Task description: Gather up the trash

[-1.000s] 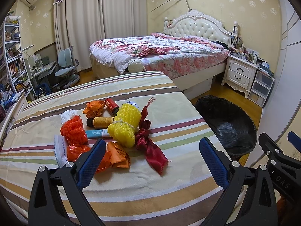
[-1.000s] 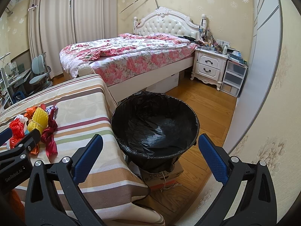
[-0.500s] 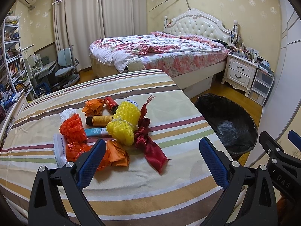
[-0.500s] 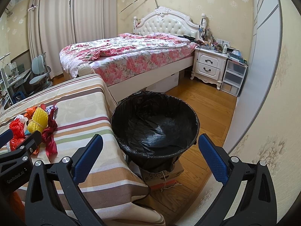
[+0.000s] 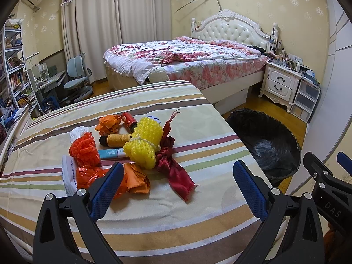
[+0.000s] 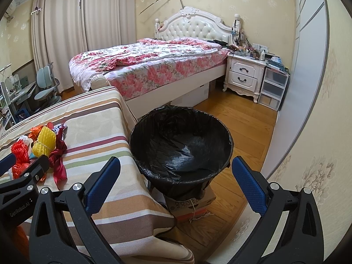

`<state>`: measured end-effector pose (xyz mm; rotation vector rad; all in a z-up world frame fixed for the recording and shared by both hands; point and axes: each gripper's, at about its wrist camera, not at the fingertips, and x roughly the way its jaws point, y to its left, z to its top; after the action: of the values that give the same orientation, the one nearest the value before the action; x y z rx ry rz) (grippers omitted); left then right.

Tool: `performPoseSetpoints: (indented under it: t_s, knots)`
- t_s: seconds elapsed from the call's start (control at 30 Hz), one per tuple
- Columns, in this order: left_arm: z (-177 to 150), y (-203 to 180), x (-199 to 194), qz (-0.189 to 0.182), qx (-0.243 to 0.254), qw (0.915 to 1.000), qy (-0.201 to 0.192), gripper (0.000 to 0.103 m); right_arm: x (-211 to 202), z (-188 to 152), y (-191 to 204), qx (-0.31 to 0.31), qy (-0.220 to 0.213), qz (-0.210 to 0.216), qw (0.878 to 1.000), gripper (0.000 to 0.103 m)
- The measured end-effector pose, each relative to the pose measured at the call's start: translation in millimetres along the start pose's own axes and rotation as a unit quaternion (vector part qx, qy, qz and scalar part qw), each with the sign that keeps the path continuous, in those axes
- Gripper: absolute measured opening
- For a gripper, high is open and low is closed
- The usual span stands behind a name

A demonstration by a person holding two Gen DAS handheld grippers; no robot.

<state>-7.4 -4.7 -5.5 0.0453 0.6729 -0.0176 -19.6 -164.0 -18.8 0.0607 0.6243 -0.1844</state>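
Observation:
A heap of trash lies on the striped table [image 5: 198,215]: yellow foam net [image 5: 144,142], orange foam net [image 5: 84,148], dark red ribbon [image 5: 173,165], orange wrappers [image 5: 134,179], two small bottles [image 5: 115,139], a blue tube [image 5: 110,154] and a white packet [image 5: 68,176]. My left gripper [image 5: 176,187] is open and empty, hovering just short of the heap. The black-lined bin [image 6: 180,147] stands on the floor right of the table. My right gripper [image 6: 176,180] is open and empty, in front of and above the bin. The heap also shows in the right wrist view [image 6: 44,140].
A bed [image 5: 187,59] with a floral cover stands behind the table. A white nightstand [image 6: 245,77] and plastic drawers [image 6: 272,90] are at the back right. A desk and chairs [image 5: 77,83] and bookshelves [image 5: 13,77] are at the left. The bin rests on a cardboard box [image 6: 191,204].
The left gripper has drifted slightly, so the heap sits a little higher and more to the left in its view. The right gripper has barely moved. Both stay open.

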Motion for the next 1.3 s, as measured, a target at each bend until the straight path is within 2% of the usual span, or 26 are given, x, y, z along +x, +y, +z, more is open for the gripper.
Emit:
performPoseSetpoints:
  t_s: [0.83, 1.03, 1.3]
  knots:
    - [5.1, 1.1, 1.5, 0.002, -0.001, 1.0000, 0.001, 0.097, -0.5, -3.7, -2.1, 0.002, 0.001, 0.001, 1.000, 0.099]
    - [5.0, 1.1, 1.7, 0.002, 0.000, 1.0000, 0.002, 0.097, 8.1, -13.8, 1.2, 0.003, 0.005, 0.002, 1.000, 0.099]
    - [-5.8, 7.8, 11.2, 0.002, -0.006, 0.9998, 0.019, 0.096, 12.8, -12.0, 7.8, -0.001, 0.009, 0.005, 1.000, 0.099]
